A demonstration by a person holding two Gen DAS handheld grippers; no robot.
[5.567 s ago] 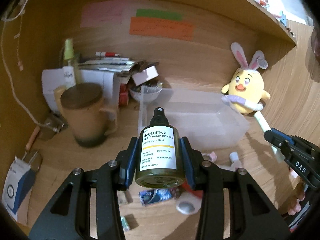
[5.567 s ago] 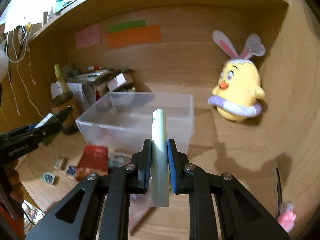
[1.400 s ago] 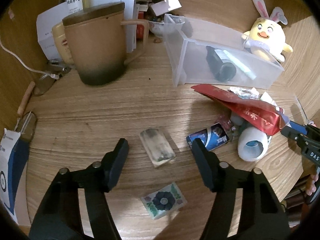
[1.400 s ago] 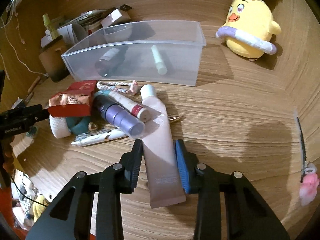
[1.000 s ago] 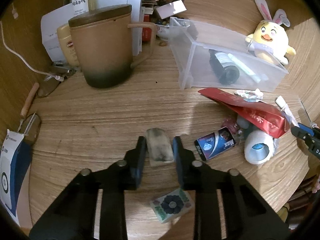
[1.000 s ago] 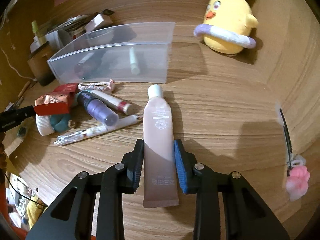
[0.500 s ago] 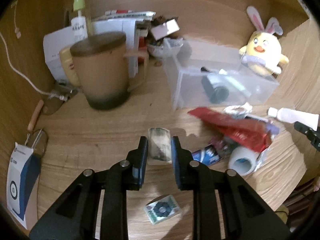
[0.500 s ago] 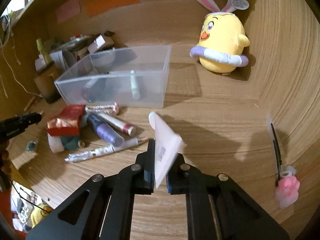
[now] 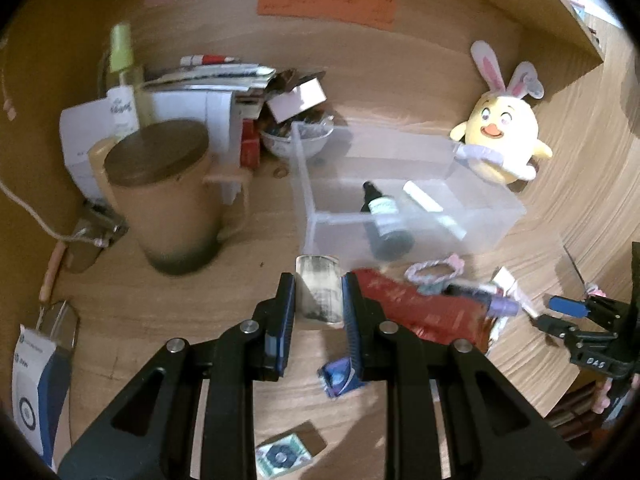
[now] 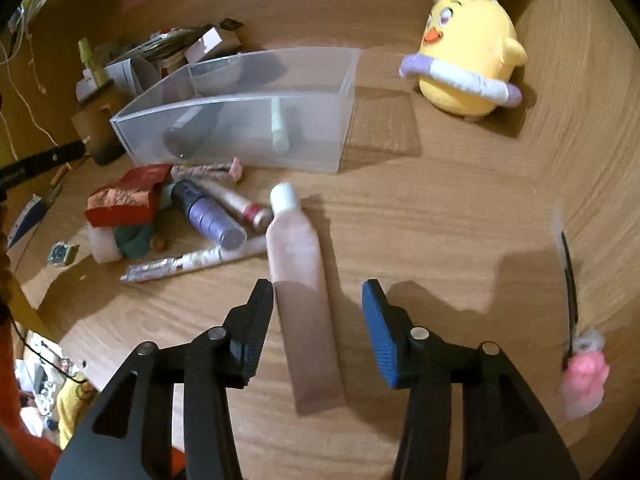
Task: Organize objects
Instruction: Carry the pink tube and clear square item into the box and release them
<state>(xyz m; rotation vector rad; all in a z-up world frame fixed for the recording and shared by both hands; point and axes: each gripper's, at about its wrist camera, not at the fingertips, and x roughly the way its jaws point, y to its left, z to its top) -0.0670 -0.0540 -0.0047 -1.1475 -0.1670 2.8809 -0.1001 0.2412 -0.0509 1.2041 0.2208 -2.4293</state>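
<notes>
My left gripper [image 9: 318,300] is shut on a small clear packet with dark smudges [image 9: 319,286], held above the wooden desk in front of the clear plastic bin [image 9: 308,184]. The bin holds a dark pump bottle [image 9: 384,220] and a white stick [image 9: 424,198]. In the right wrist view my right gripper [image 10: 316,292] has its jaws opening; the pink tube with a white cap [image 10: 294,240] lies flat on the desk between them, close to the left finger, with neither pad pressing on it. A pile with a red packet [image 10: 128,196], a purple bottle [image 10: 212,216] and a pen [image 10: 188,262] lies left of the tube.
A lidded brown mug [image 9: 168,196] stands left of the bin, with papers and boxes behind it. A yellow plush chick [image 10: 468,56] sits at the back right. A black hair clip with a pink charm [image 10: 576,344] lies at the right. A small patterned tile [image 9: 282,456] lies near me.
The left gripper has risen with the packet in its grip. The right gripper has let go of the pink tube, which now lies flat on the desk between parted jaws.
</notes>
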